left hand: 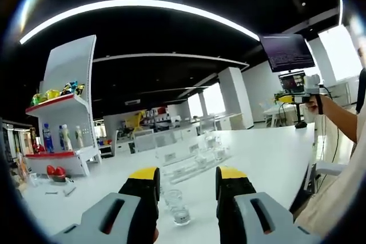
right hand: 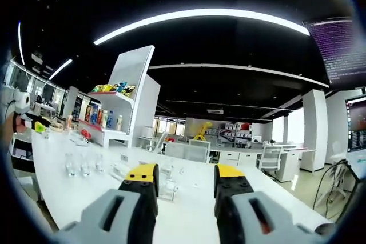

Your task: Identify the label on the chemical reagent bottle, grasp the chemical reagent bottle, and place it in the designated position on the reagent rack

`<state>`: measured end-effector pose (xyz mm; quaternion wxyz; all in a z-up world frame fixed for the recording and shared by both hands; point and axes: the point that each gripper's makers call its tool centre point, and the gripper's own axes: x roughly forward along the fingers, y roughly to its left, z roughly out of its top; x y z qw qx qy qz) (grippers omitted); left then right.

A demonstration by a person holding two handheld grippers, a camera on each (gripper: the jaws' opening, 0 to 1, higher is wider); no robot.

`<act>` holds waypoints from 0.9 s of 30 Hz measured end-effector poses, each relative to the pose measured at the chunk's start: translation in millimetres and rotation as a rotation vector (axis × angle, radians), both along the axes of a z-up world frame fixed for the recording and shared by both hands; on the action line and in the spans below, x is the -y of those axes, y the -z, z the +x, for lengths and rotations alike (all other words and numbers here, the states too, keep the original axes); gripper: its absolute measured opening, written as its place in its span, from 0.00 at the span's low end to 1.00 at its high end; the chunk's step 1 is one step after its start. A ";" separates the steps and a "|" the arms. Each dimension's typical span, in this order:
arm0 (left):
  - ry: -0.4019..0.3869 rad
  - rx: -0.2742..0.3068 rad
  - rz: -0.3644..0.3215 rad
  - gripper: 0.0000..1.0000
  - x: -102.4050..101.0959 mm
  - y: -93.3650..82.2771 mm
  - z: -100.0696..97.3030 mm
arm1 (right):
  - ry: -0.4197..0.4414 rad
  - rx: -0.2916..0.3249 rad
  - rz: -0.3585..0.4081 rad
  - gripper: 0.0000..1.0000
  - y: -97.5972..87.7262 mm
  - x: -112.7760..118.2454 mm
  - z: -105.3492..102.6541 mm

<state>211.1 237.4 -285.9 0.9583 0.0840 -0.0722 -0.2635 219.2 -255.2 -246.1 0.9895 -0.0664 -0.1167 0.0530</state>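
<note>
- A small clear glass bottle [left hand: 176, 205] stands upright on the white table [left hand: 269, 158], between the jaws of the left hand-held gripper [left hand: 187, 176], untouched.
- That gripper's jaws stand apart, released.
- Beyond the bottle lies a clear rack [left hand: 191, 161].
- The right hand-held gripper [right hand: 186, 176] is released too, jaws apart over the table [right hand: 68, 195], near three bottles [right hand: 84, 165].
- A white shelf unit [left hand: 66, 112] stands further off.

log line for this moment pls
phase: approach | left tongs: open, empty, above clear bottle | right tongs: open, empty | rack: on white table
</note>
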 end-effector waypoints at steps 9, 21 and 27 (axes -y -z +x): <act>0.006 0.011 0.005 0.40 2.8 -1.6 -9.1 | -0.014 0.020 -0.012 0.38 -3.2 -5.9 -25.2; 0.014 0.032 0.003 0.40 3.1 -4.7 -21.0 | -0.016 0.025 -0.012 0.38 0.7 -6.9 -51.4; 0.011 0.035 -0.003 0.40 0.5 -4.1 -24.2 | -0.022 0.007 -0.011 0.38 9.2 -10.7 -59.6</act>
